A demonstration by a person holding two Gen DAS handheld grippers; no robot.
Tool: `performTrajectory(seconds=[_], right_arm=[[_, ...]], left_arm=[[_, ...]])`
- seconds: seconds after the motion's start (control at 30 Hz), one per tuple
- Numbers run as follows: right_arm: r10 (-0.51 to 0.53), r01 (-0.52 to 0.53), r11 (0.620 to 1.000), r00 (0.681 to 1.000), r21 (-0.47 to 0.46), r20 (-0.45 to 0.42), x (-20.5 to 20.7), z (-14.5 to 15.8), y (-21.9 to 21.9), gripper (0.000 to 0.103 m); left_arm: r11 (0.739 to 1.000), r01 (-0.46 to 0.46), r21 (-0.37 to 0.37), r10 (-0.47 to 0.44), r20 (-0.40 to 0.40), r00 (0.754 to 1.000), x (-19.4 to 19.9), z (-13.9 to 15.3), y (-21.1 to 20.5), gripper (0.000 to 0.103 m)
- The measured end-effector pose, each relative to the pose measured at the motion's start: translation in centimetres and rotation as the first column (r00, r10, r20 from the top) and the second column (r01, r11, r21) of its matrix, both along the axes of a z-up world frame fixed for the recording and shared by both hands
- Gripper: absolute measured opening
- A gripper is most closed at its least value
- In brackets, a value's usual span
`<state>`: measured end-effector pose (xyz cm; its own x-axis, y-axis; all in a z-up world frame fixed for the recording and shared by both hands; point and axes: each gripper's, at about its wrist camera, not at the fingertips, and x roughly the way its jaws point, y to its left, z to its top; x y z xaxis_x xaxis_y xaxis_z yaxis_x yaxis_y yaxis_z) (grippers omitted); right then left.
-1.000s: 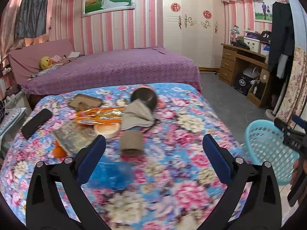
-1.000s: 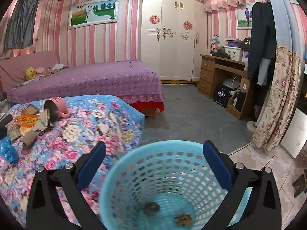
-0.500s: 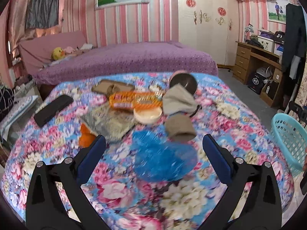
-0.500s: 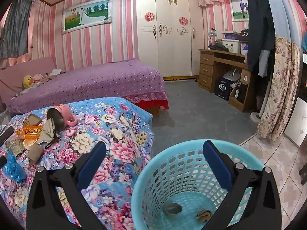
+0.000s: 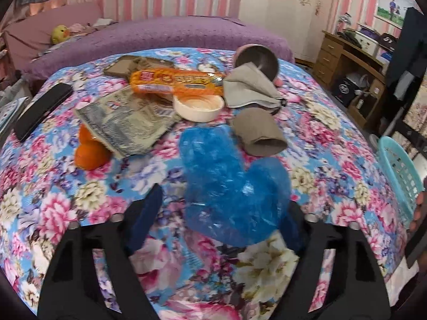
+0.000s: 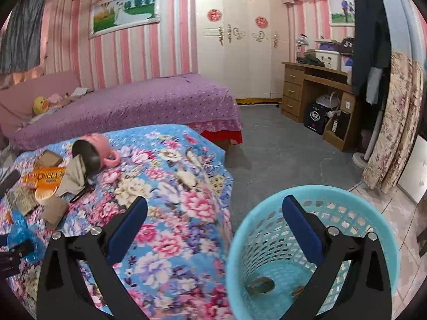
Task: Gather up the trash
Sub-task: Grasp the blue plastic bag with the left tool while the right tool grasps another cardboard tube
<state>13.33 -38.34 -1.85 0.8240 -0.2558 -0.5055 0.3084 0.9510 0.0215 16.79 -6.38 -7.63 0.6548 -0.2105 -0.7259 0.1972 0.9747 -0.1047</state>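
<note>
Floral surface, pink-striped room. Crumpled blue bag, lower centre, between closing left gripper; right gripper wide, empty.

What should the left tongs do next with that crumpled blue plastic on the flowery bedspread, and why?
Probably finish closing on the blue plastic bag, then lift it. The left tongs are closing with the bag between their fingers, one finger partly hidden behind it, and it lies on the floral bedspread. The turquoise basket waits beside the bed under the open right tongs.
</note>
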Motion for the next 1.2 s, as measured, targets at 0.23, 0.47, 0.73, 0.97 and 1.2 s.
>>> performTrajectory(seconds=[0.23,0.47,0.73,0.97,1.2], right_arm=[[0.041,-0.042,0.998,0.999,-0.05,-0.024,0.8,-0.3,3.1,0.099],[0.088,-0.09,0.994,0.996,-0.065,-0.032,1.5,-0.3,6.2,0.099],[0.195,-0.197,0.98,0.98,-0.041,-0.041,3.0,-0.2,12.0,0.099],[0.334,-0.341,0.935,0.939,-0.097,-0.075,4.7,-0.7,18.8,0.099],[0.376,-0.4,0.911,0.906,-0.101,-0.195,7.3,-2.6,21.5,0.098]], left_arm=[[0.998,0.05,-0.046,-0.049,0.034,0.998,-0.8,1.4,-0.1,0.037],[0.999,-0.017,-0.03,0.02,0.107,0.994,-1.2,3.3,3.9,0.037],[0.99,-0.143,0.014,0.14,0.126,0.982,-0.4,3.9,9.2,0.037],[0.979,-0.204,-0.008,0.204,0.113,0.972,-0.1,4.1,12.9,0.037],[0.97,-0.245,-0.007,0.244,0.107,0.964,0.4,4.1,14.7,0.037]])
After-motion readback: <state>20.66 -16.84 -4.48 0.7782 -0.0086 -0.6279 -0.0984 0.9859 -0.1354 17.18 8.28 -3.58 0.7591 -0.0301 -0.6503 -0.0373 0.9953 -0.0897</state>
